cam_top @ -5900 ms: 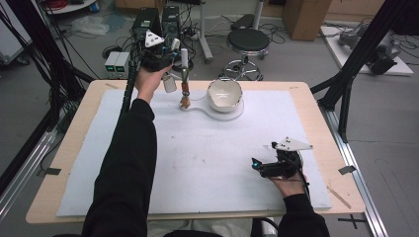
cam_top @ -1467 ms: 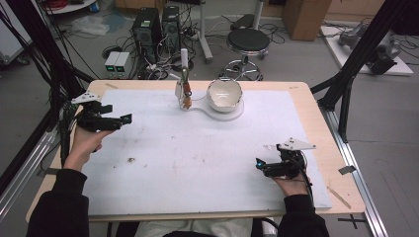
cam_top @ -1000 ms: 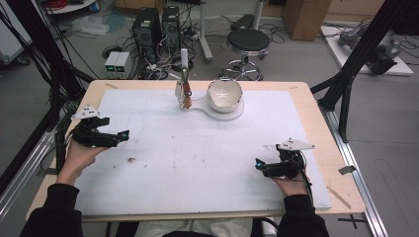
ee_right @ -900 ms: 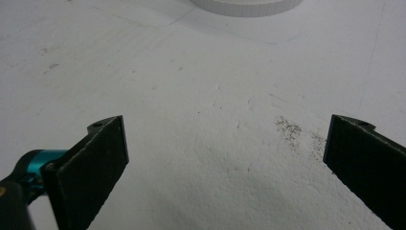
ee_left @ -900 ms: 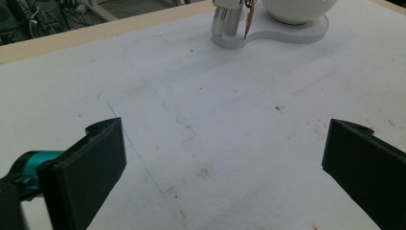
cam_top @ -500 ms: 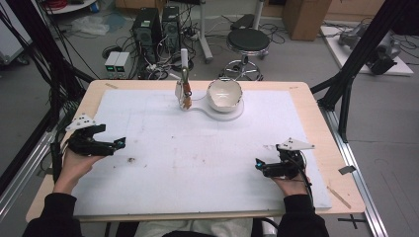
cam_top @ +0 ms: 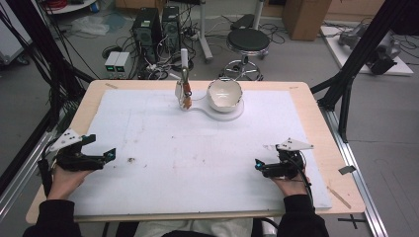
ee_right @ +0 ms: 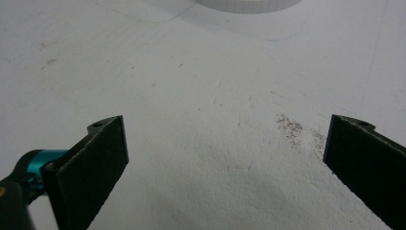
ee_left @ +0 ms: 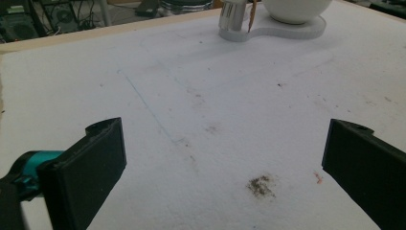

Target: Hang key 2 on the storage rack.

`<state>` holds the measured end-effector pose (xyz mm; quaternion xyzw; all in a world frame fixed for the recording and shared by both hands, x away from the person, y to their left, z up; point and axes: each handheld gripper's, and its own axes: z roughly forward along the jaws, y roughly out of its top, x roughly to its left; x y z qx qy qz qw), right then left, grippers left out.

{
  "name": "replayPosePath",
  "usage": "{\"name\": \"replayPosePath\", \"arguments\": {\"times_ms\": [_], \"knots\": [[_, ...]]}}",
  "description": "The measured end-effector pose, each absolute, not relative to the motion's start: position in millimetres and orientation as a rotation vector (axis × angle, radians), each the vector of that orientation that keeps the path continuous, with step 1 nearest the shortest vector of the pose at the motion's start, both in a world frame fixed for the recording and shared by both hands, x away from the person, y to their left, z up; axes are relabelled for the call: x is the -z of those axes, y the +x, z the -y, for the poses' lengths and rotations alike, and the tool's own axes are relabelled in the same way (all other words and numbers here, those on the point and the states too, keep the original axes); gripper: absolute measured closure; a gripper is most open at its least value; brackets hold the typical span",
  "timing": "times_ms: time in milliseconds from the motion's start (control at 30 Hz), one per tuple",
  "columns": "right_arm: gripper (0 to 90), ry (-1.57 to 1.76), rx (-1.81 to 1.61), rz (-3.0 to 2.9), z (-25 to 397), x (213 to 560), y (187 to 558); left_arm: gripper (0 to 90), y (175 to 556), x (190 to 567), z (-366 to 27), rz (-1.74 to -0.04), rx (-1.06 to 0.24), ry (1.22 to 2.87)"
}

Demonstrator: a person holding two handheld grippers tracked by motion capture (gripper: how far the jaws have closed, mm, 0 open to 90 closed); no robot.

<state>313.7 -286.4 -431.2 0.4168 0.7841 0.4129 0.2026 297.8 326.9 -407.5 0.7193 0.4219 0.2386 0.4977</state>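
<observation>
Your left tongs (cam_top: 109,154) at the lower left and your right tongs (cam_top: 258,164) at the lower right both rest on the white surface (cam_top: 207,148) with jaws spread wide and empty, while the white bowl (cam_top: 225,94) sits at upper centre.

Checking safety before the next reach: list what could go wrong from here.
1. The white bowl sits tilted on its flat white keyhole-shaped stand near the table's far edge; a nudge could tip it.
2. The tall thin white tube standing beside it looks easy to topple.
3. Brown crumbs ahead of the open left gripper could smear.
</observation>
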Motion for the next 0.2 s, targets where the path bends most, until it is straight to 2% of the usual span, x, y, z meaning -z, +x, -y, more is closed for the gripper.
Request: {"name": "replayPosePath", "arguments": {"times_ms": [200], "knots": [[0.5, 1.159, -1.154, -2.188, 286.9, 431.2, 313.8, 1.7, 296.1, 411.0, -334.6, -1.057, -0.594, 1.705]]}}
